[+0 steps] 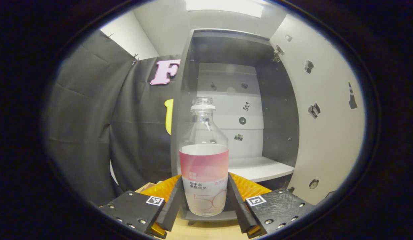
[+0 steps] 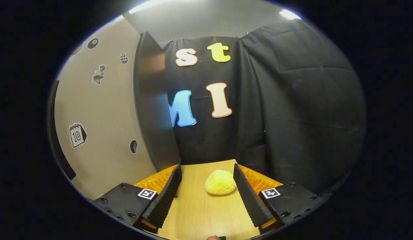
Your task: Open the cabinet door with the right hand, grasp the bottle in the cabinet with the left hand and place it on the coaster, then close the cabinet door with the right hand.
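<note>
Pink-labelled bottle (image 1: 203, 166) stands upright, clamped between the left gripper (image 1: 203, 203) fingers before the open cabinet (image 1: 239, 100). Right gripper (image 2: 206, 196) fingers spread wide over the table (image 2: 199, 216).

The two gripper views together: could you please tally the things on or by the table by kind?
Bottle: 1
Cabinet with its door open: 1
Yellow lumpy object on the table: 1
Grippers, left gripper and right gripper: 2
Total: 5
</note>
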